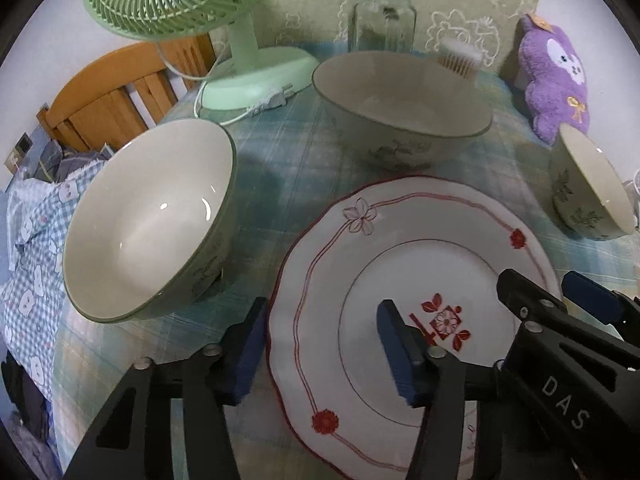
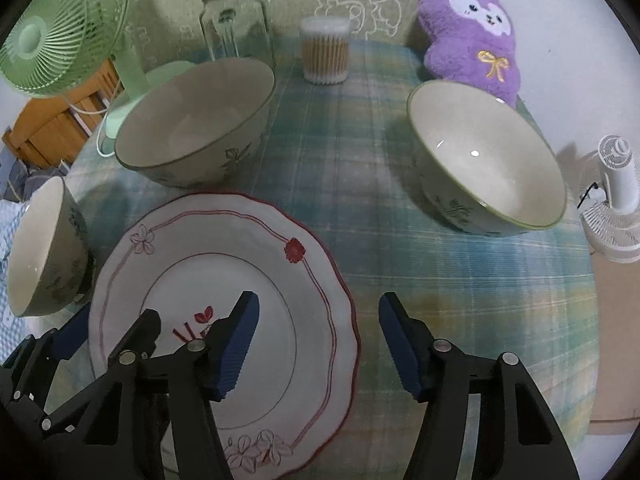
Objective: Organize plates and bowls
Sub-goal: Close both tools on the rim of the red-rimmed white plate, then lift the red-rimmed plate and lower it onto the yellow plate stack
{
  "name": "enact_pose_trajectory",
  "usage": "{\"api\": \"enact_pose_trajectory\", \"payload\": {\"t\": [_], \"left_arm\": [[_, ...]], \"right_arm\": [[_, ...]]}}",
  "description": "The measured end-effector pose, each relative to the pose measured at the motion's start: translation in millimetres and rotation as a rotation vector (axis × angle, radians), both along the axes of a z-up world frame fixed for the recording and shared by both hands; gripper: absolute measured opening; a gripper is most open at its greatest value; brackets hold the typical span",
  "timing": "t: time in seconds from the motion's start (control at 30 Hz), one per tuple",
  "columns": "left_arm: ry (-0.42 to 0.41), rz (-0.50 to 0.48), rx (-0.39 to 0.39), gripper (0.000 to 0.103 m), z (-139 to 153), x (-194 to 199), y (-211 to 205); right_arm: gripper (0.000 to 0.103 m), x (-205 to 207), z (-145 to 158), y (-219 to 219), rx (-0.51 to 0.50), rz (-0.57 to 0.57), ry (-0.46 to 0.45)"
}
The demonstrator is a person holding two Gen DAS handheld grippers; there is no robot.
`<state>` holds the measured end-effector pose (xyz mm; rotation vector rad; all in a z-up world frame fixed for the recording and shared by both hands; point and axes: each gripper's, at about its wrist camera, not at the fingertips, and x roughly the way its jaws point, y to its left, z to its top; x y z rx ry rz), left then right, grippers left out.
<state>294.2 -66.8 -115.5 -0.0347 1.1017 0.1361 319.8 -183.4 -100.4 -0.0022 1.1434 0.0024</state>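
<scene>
Nothing seems organized yet: the plate (image 1: 400, 280) lies on the table (image 2: 400, 240) with three bowls, left (image 1: 148, 224), far (image 1: 400, 108) and right (image 2: 488, 160), standing apart around it, and both the left tongs (image 1: 320, 352) and right tongs (image 2: 320, 344) hang open and empty at its edges.

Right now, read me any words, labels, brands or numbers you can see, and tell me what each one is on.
"DAS" in white letters on the black body of the right gripper, seen in the left wrist view.
The red motif at the centre of the plate may be a character; it is partly hidden and cannot be read.
The orange tag on the purple plush toy is too small to read.
</scene>
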Motion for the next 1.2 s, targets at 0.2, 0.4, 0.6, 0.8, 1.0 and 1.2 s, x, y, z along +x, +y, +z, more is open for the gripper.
{"api": "enact_pose_trajectory", "payload": {"t": [0.2,0.4,0.6,0.8,1.0,1.2], "left_arm": [[0.011,0.043,-0.031,0.045,-2,5,9],[0.008,0.039,-0.007,0.045,-2,6,6],[0.017,0.033,-0.003,0.042,0,5,6],[0.003,0.014,0.019,0.041,7,-1,4],[-0.019,0.005,0.019,0.041,18,-10,3],[-0.019,0.002,0.003,0.041,24,-23,4]], "right_arm": [[0.052,7,-13,0,0.012,0.002,0.033],[0.051,8,-12,4,0.003,0.008,0.027],[0.05,6,-10,4,-0.004,0.004,0.04],[0.049,-3,-4,6,-0.021,0.013,0.035],[0.049,-15,9,6,-0.026,0.008,0.015],[0.049,-29,17,5,-0.03,-0.001,0.008]]}}
